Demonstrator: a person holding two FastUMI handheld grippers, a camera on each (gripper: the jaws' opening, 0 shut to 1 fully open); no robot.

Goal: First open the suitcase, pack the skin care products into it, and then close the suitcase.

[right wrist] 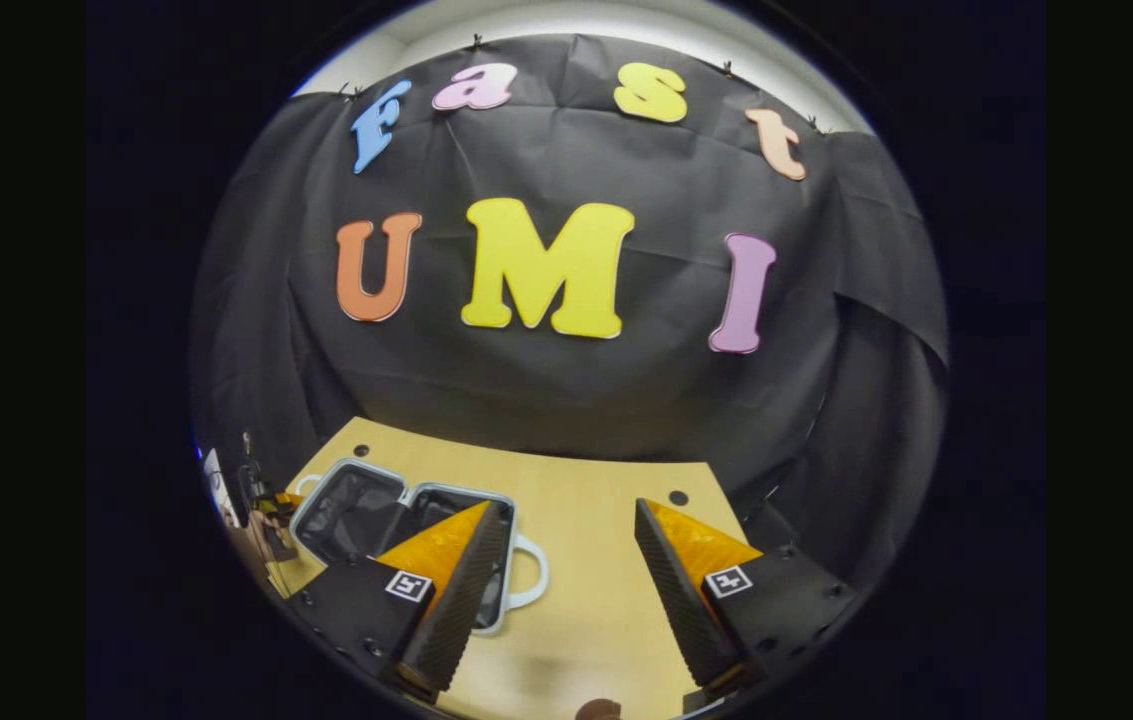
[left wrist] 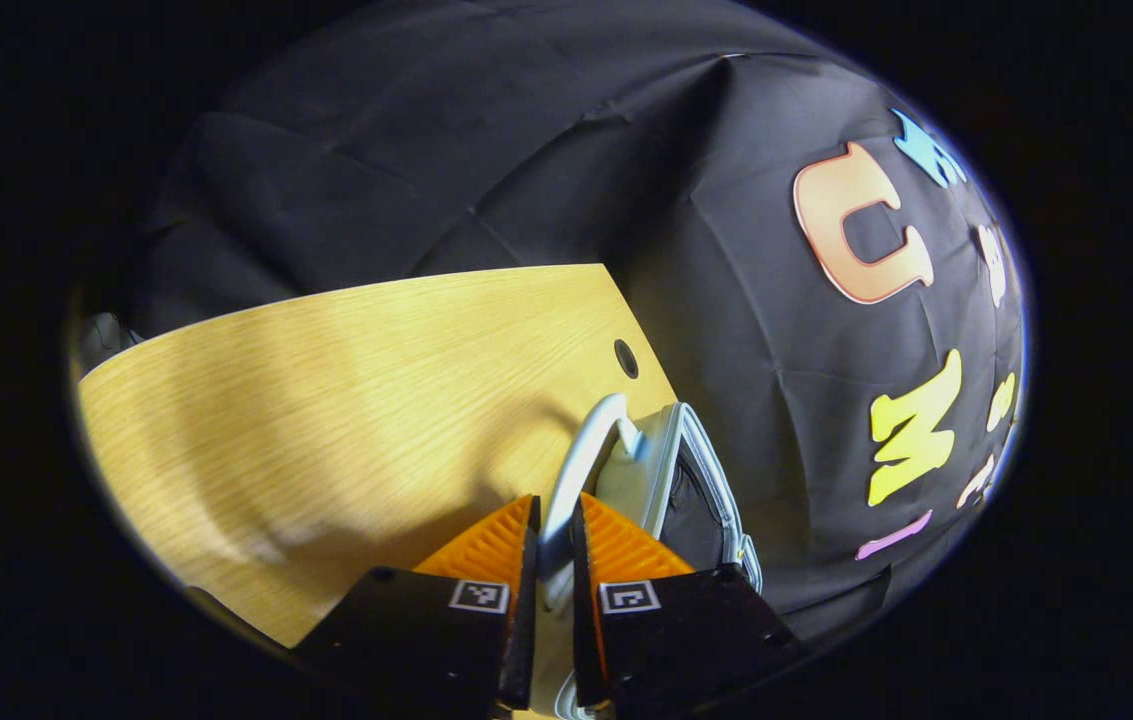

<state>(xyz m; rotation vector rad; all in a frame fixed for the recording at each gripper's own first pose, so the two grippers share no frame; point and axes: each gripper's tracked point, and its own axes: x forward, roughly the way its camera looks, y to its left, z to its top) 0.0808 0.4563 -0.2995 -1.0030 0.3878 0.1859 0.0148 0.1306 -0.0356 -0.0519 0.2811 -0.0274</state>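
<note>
The pale grey suitcase (right wrist: 358, 515) lies open on the wooden table (right wrist: 596, 540), both halves showing black lining with nothing inside. In the left gripper view my left gripper (left wrist: 556, 500) is shut on one curved suitcase handle (left wrist: 581, 450), and the suitcase's rim and dark lining (left wrist: 696, 480) run just beyond the fingers. The right gripper view shows that left gripper (right wrist: 278, 498) small at the suitcase's far end. My right gripper (right wrist: 569, 503) hangs open over bare table, right of the suitcase, its left finger overlapping the near half and the second handle (right wrist: 529, 572).
Bare light wood (left wrist: 346, 400) stretches left of the suitcase, with a round cable hole (left wrist: 626, 358) near the table's far corner. Two more holes (right wrist: 678, 497) sit along the back edge. A small brown rounded thing (right wrist: 598, 710) peeks at the near edge. Black cloth walls close the booth.
</note>
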